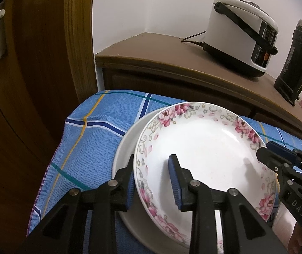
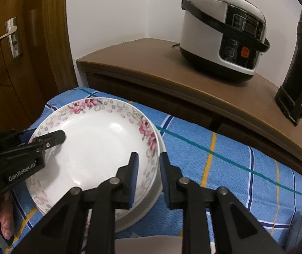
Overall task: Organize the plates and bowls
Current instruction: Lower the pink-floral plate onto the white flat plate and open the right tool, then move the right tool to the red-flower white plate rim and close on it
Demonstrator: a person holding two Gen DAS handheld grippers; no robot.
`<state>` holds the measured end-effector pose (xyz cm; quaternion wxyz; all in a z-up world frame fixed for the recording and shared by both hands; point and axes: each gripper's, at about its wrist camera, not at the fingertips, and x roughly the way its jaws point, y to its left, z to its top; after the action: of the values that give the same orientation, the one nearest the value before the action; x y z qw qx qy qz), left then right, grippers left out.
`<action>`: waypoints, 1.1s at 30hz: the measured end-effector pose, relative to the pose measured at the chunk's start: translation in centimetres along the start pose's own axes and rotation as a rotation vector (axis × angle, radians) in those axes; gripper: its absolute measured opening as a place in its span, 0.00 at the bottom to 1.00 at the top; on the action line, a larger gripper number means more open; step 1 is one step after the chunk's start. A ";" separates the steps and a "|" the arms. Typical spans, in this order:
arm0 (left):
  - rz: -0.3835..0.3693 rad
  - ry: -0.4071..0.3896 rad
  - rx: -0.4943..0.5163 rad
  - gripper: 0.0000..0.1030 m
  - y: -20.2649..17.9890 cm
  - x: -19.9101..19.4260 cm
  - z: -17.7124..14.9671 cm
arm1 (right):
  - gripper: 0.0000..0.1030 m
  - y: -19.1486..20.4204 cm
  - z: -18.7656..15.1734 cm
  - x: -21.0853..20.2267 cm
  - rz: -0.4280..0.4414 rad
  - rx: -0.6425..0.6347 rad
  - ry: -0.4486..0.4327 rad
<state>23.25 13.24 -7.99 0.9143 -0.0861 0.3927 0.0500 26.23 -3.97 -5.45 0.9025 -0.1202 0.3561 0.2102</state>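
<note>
- While two dishes sit stacked at the worktop's [image 1: 91,139] left end, the floral plate [image 1: 203,154] lies flat atop a plain white plate [image 1: 125,146].
- Left tongs [image 1: 152,182] straddle the floral rim, released.
- Right tongs [image 2: 148,176] straddle the opposite rim, released.

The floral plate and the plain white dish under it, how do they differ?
The floral plate has pink flowers around its rim; the plain white dish shows no pattern. The floral plate sits on top, off-centre, while the plain white dish rests on the blue checked cloth. Both grippers straddle the floral plate's rim; the plain white dish's wall lies between the fingers too. Both are round and white.
</note>
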 end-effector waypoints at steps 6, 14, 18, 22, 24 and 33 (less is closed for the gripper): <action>0.025 -0.037 -0.013 0.53 0.3 -0.9 -0.1 | 0.58 -0.3 0.1 -1.4 0.009 0.028 -0.071; 0.045 -0.153 -0.003 0.83 0.1 -2.4 -0.3 | 0.78 0.1 -0.2 -2.6 -0.001 0.019 -0.102; 0.046 -0.149 0.006 0.83 0.0 -1.9 -0.2 | 0.79 -0.2 -0.5 -3.1 -0.001 0.029 -0.104; 0.040 -0.142 -0.002 0.83 0.4 -1.5 -0.2 | 0.81 -0.7 -1.0 -3.8 0.002 0.041 -0.105; 0.044 -0.145 -0.001 0.83 0.3 -1.9 -0.3 | 0.82 -1.0 -1.3 -4.1 0.000 0.045 -0.105; 0.068 -0.167 0.000 0.82 0.3 -2.5 -0.8 | 0.82 -3.1 -3.8 -7.1 -0.022 0.062 -0.101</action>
<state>20.95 13.27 -6.73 0.9416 -0.0683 0.3176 0.0883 20.75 -10.18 -3.02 0.9250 -0.0854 0.3149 0.1948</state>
